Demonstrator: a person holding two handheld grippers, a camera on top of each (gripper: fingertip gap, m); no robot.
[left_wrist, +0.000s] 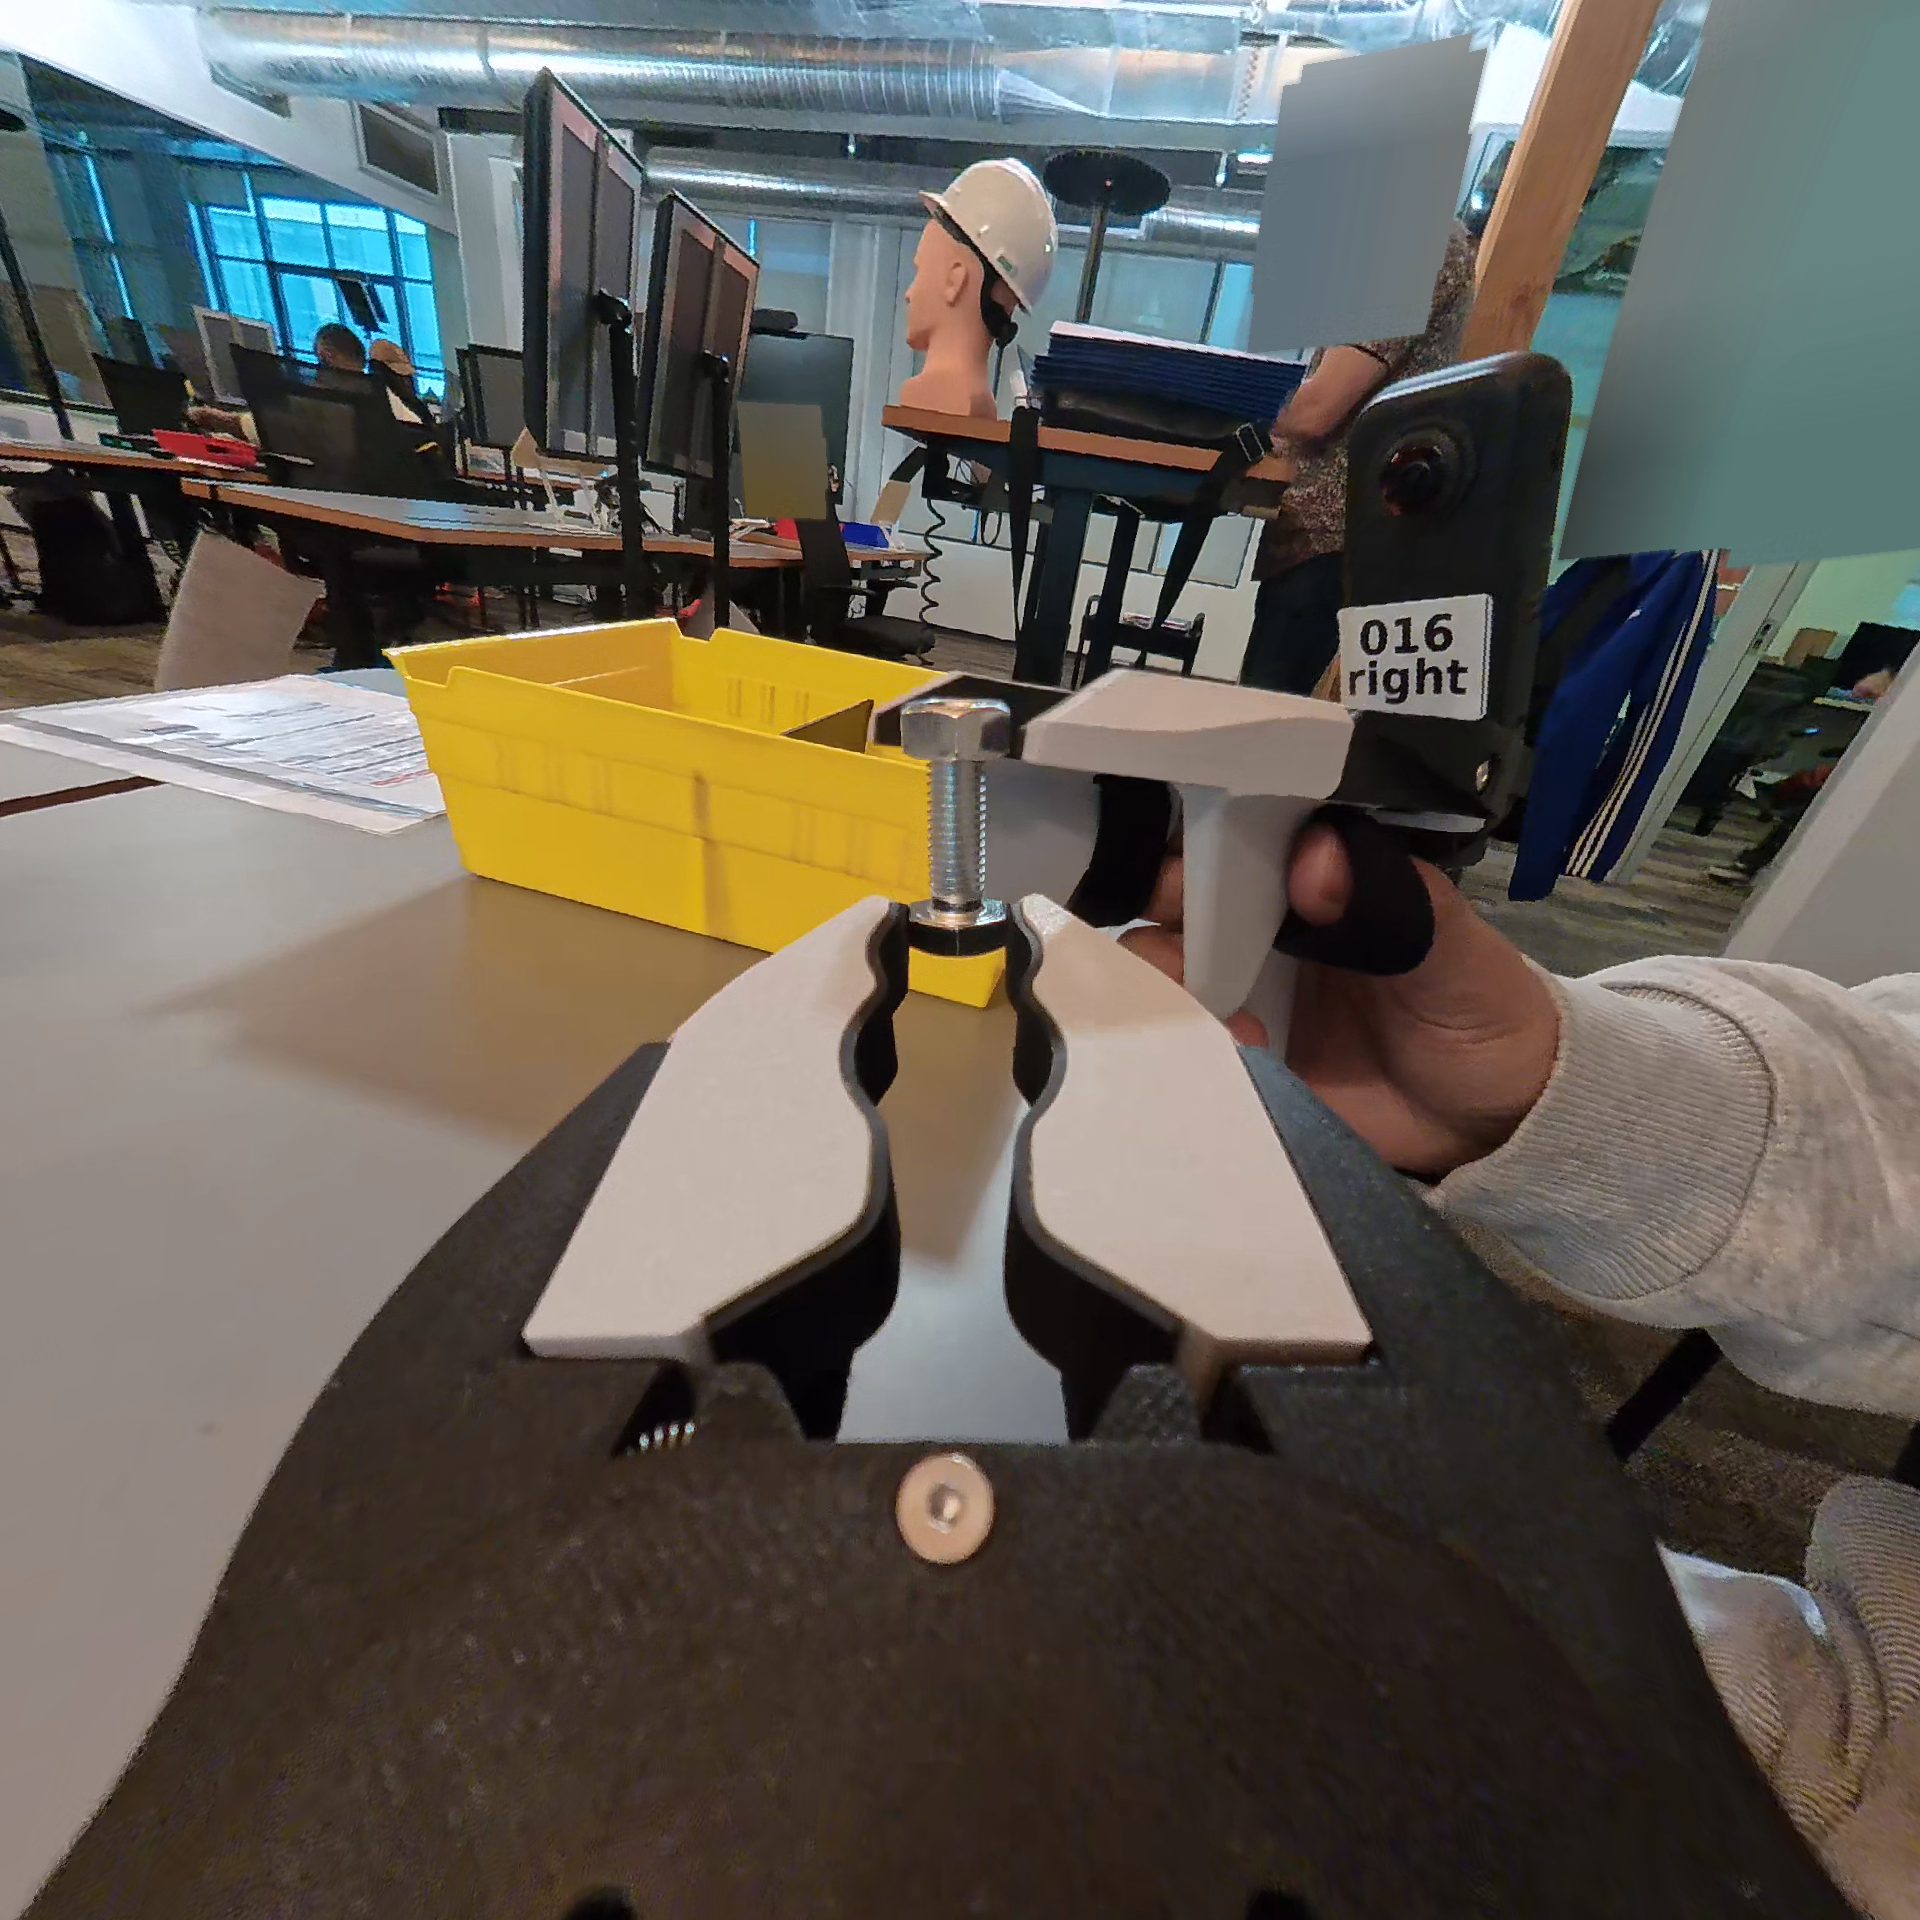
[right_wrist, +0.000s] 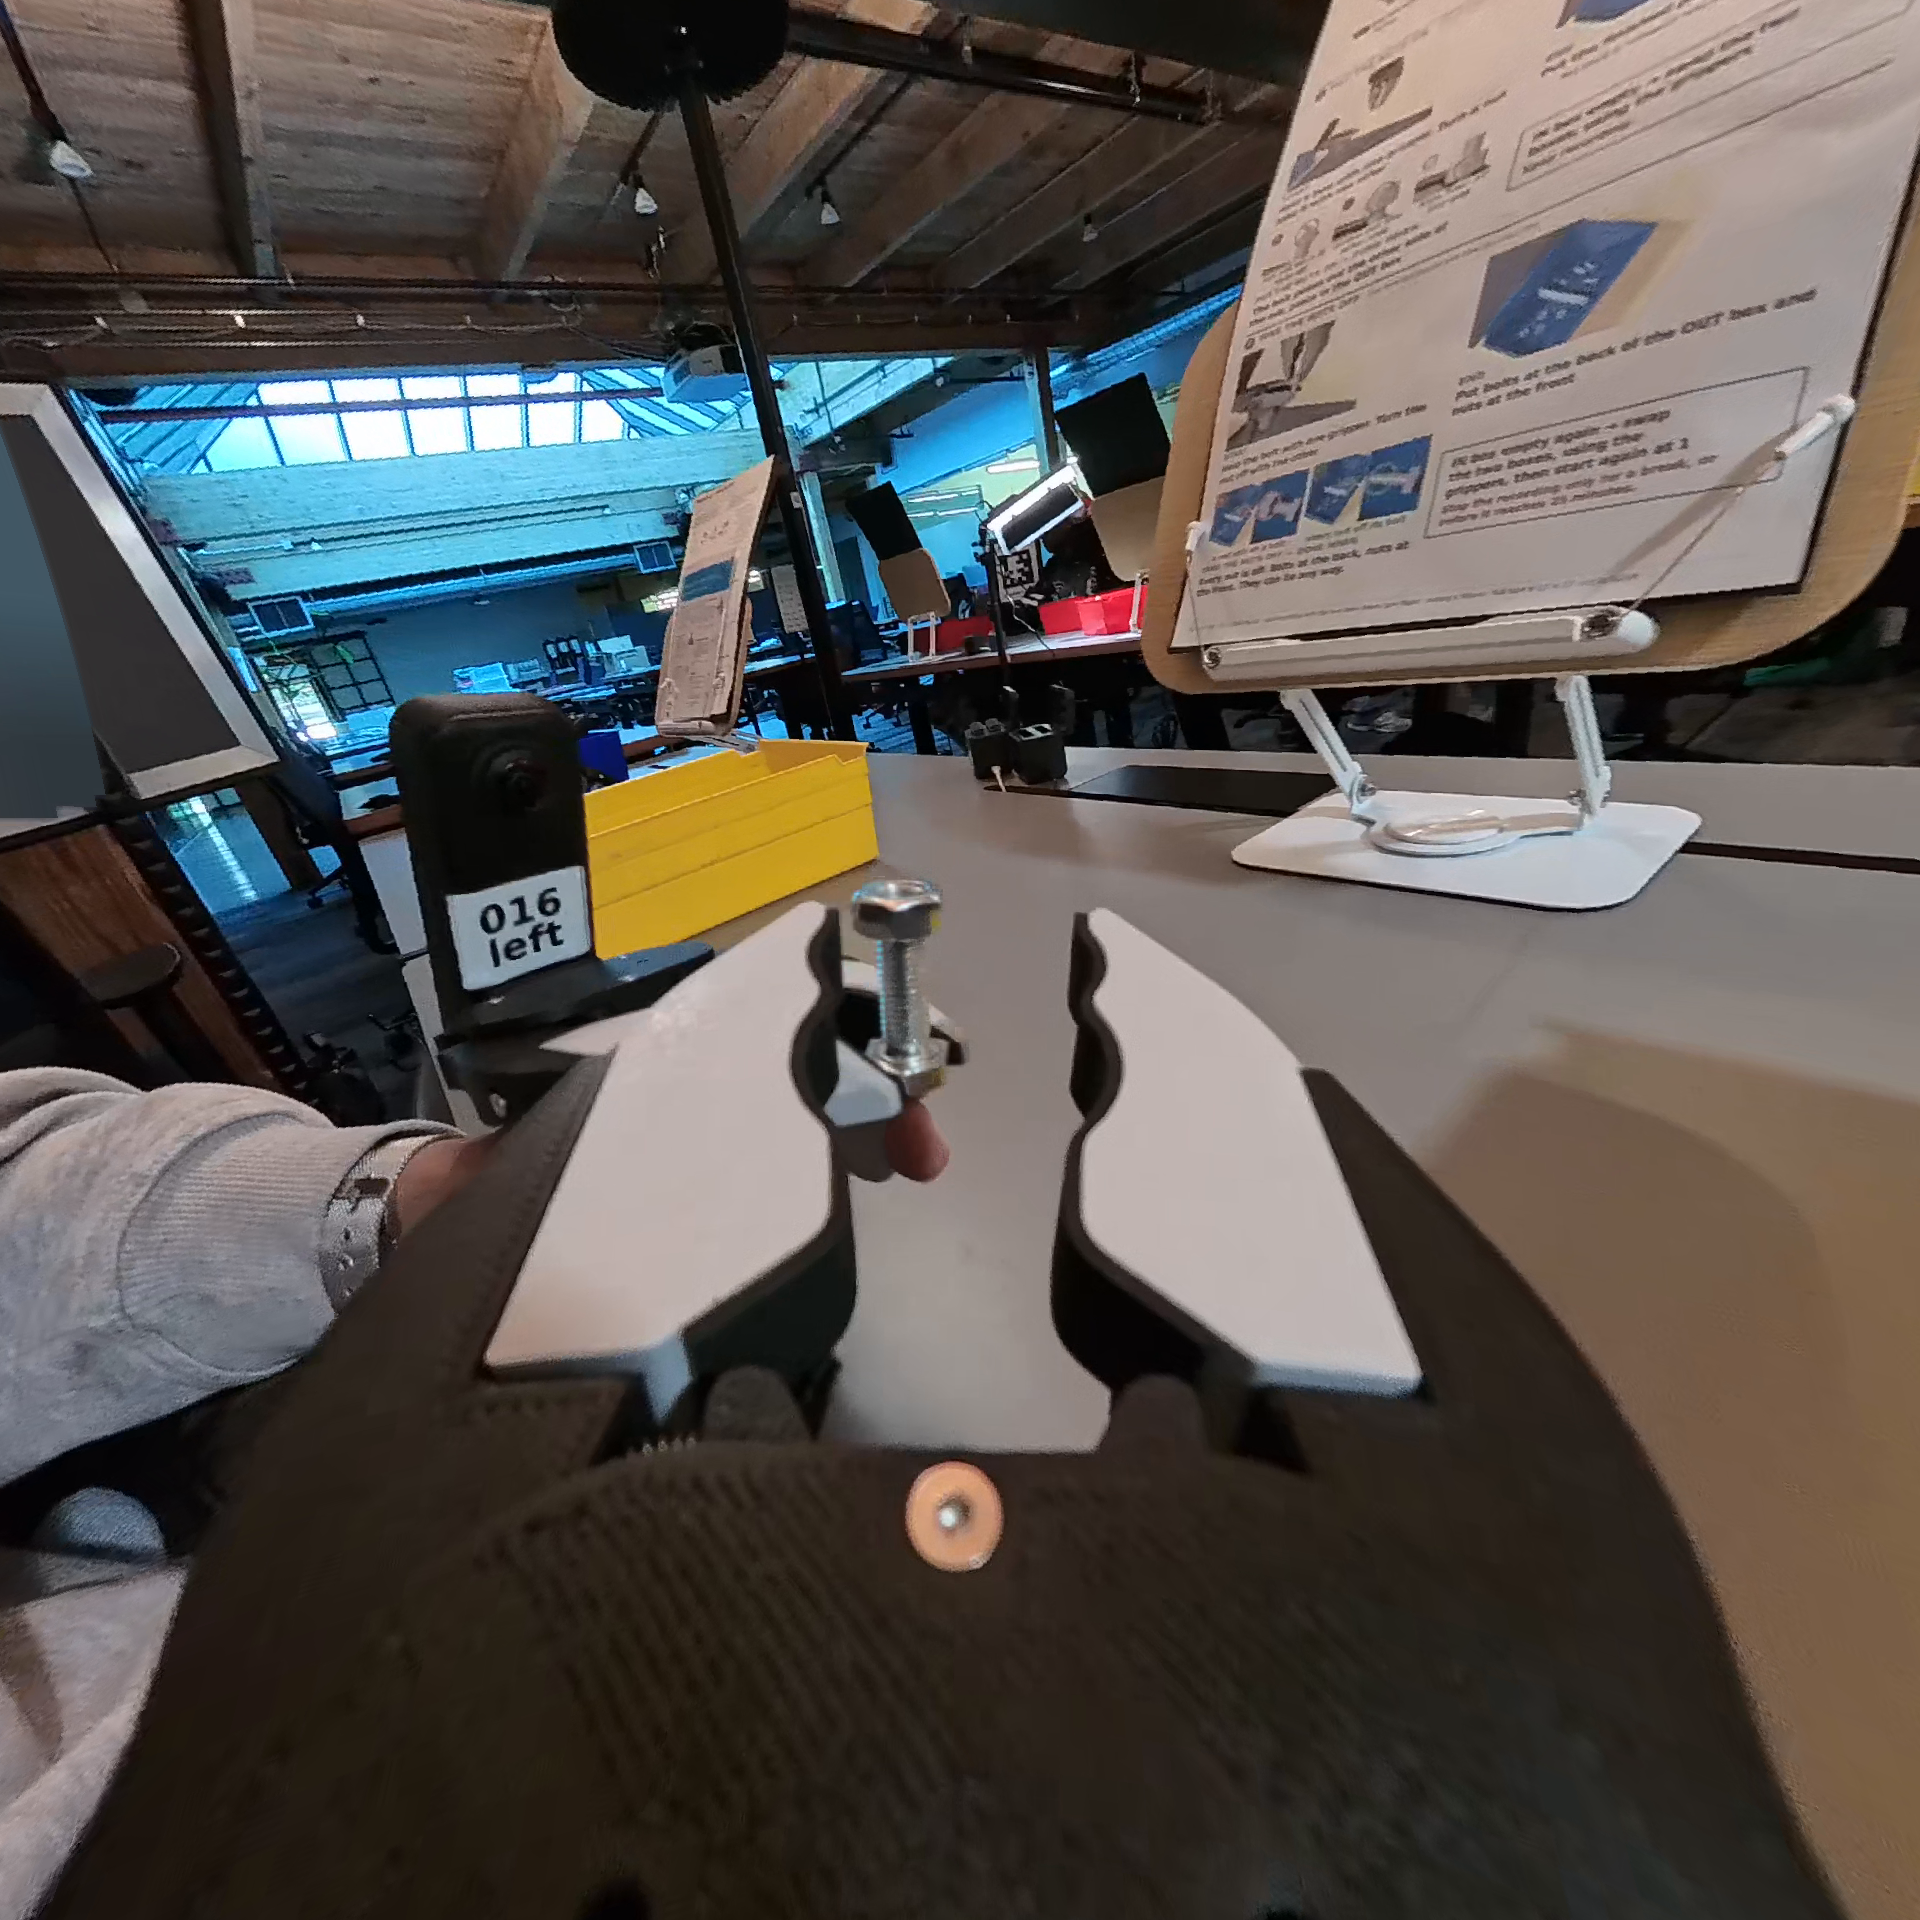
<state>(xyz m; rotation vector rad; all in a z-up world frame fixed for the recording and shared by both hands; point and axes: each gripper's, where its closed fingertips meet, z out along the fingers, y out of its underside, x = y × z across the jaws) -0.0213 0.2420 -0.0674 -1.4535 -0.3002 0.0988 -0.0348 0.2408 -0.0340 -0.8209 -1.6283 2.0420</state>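
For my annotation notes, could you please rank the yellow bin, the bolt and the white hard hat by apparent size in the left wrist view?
1. Yellow bin, clearly largest.
2. Bolt and white hard hat: similar; the bolt is far nearer the camera, so left unranked.

Ahead of the left gripper (left_wrist: 956, 925), the yellow bin (left_wrist: 665, 769) is blocking the way; the right gripper (left_wrist: 1039, 727) is crowding its right. Leftward, the grey table (left_wrist: 260, 1039) is seemingly lying open.
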